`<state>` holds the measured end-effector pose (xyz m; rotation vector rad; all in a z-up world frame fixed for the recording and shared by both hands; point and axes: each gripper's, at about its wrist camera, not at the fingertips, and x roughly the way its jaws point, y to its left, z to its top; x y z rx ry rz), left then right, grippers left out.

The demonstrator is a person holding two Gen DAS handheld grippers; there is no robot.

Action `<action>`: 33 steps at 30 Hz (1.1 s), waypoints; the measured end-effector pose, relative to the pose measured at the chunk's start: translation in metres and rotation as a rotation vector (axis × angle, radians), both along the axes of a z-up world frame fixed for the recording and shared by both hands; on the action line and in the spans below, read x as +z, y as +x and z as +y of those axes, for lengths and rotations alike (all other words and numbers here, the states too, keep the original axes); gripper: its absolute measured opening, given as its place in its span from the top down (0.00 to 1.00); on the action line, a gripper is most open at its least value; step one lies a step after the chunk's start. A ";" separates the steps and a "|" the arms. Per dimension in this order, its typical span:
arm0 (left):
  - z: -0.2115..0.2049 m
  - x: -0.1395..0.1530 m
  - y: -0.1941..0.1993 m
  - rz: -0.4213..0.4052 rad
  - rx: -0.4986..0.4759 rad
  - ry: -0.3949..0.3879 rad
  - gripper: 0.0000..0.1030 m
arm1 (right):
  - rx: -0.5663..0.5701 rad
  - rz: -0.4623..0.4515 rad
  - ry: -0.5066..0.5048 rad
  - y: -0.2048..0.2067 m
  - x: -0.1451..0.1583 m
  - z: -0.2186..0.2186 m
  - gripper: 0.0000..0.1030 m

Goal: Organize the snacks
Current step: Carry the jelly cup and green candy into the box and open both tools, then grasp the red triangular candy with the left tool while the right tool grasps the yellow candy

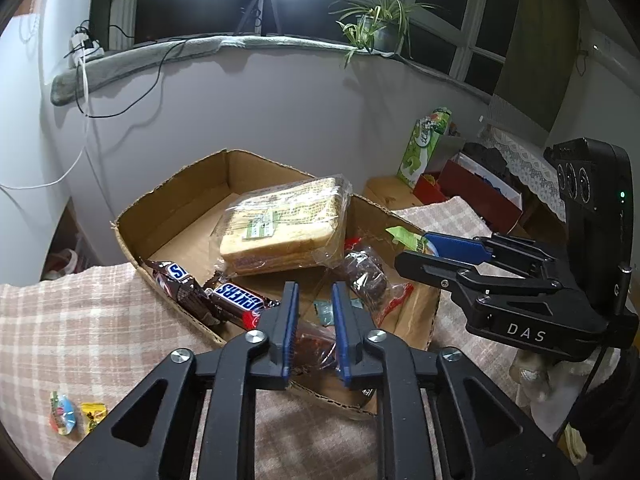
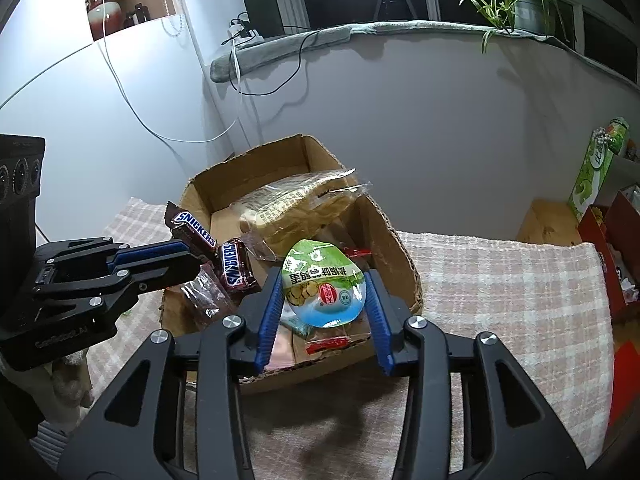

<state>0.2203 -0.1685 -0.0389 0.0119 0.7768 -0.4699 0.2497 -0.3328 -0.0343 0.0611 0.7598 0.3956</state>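
Note:
An open cardboard box (image 1: pixel 168 196) (image 2: pixel 396 248) sits on a checked cloth. Inside lie a wrapped bread loaf (image 1: pixel 284 220) (image 2: pixel 296 204), two Snickers bars (image 1: pixel 240 300) (image 2: pixel 236 266), and a dark cake in a clear wrapper (image 1: pixel 366 280). My left gripper (image 1: pixel 315 288) (image 2: pixel 194 258) hangs open over the box's near side; a dark red snack in clear wrap (image 1: pixel 316 344) lies below, between its fingers, untouched by the pads. My right gripper (image 2: pixel 323 276) (image 1: pixel 414 249) is shut on a round green and blue snack packet (image 2: pixel 324 288), held upright above the box's near right part.
Two small wrapped candies (image 1: pixel 64 416) lie on the checked cloth (image 1: pixel 80 320) left of the box. A green carton (image 1: pixel 424 148) (image 2: pixel 596 168) and a red box (image 1: pixel 472 192) stand to the right. A wall with a sill and a potted plant (image 2: pixel 524 4) is behind.

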 end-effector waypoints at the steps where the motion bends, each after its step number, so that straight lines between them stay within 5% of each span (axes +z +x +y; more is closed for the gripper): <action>1: -0.001 0.000 0.000 -0.001 0.002 0.004 0.75 | -0.002 -0.001 -0.003 0.000 0.000 0.000 0.48; 4: -0.001 0.000 -0.001 -0.007 0.003 0.004 0.61 | -0.028 -0.024 -0.006 -0.003 0.003 -0.001 0.25; 7: -0.002 0.000 -0.002 -0.008 0.004 0.009 0.57 | -0.049 -0.040 -0.003 -0.004 0.006 -0.005 0.19; 12: -0.001 0.000 -0.004 -0.010 0.004 0.010 0.50 | -0.063 -0.040 -0.009 -0.005 0.008 -0.007 0.18; 33: 0.063 0.014 -0.045 -0.025 0.098 -0.046 0.49 | -0.047 -0.060 0.053 -0.047 0.033 0.012 0.18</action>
